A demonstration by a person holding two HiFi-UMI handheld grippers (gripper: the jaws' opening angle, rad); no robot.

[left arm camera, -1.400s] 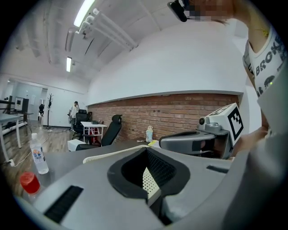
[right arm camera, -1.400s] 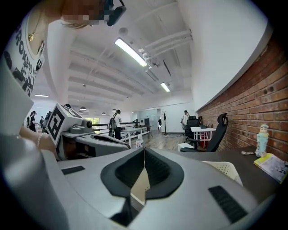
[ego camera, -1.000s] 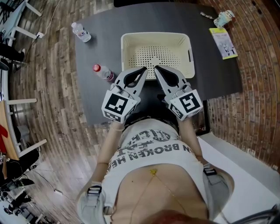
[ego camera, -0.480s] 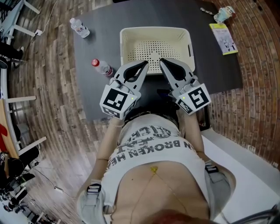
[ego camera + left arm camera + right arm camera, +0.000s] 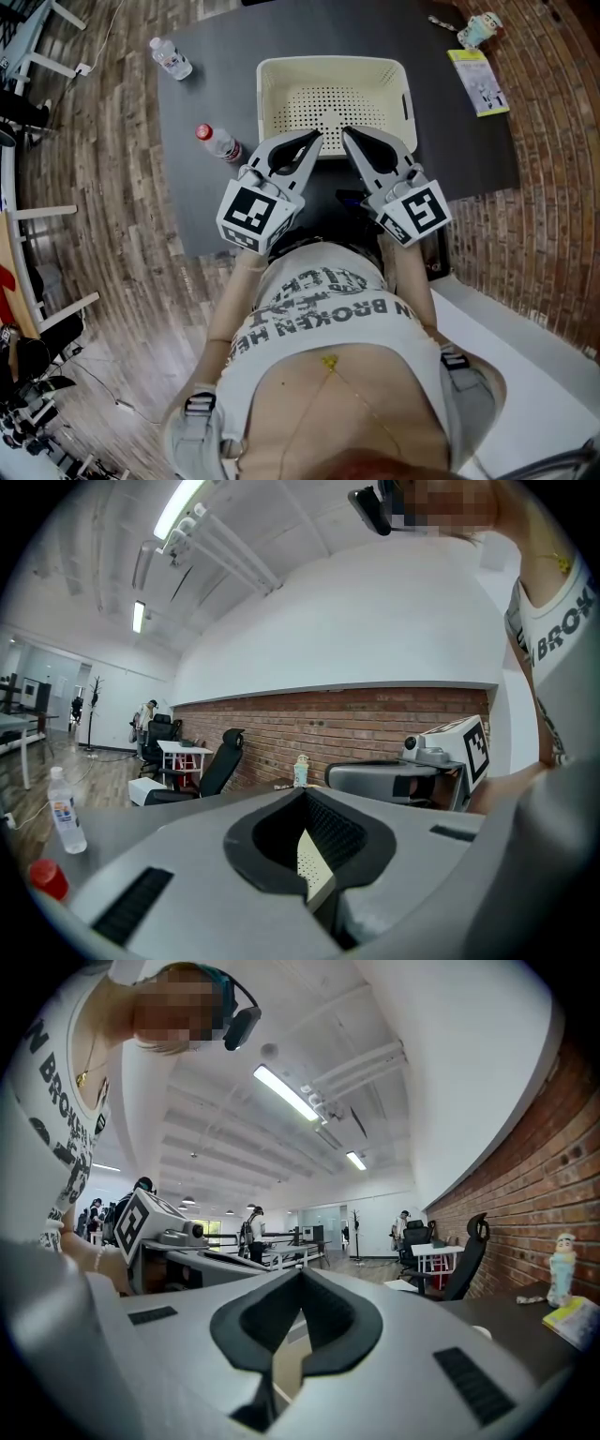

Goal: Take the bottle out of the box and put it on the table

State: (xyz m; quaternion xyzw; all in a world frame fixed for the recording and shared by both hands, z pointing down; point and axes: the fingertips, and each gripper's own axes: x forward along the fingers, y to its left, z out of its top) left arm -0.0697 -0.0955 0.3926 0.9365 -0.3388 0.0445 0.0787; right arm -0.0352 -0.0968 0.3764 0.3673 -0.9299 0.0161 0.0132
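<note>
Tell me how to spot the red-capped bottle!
Find the dark table, then the cream basket on it. The bottle sits on the tabletop just left of the basket. Its cap is red, while the other bottle, at the table's far corner, has a white one.

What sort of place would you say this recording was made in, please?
Most likely an open-plan office or lab space: a brick wall, a black office chair and a white desk show beyond the dark table, with strip lights on the ceiling.
</note>
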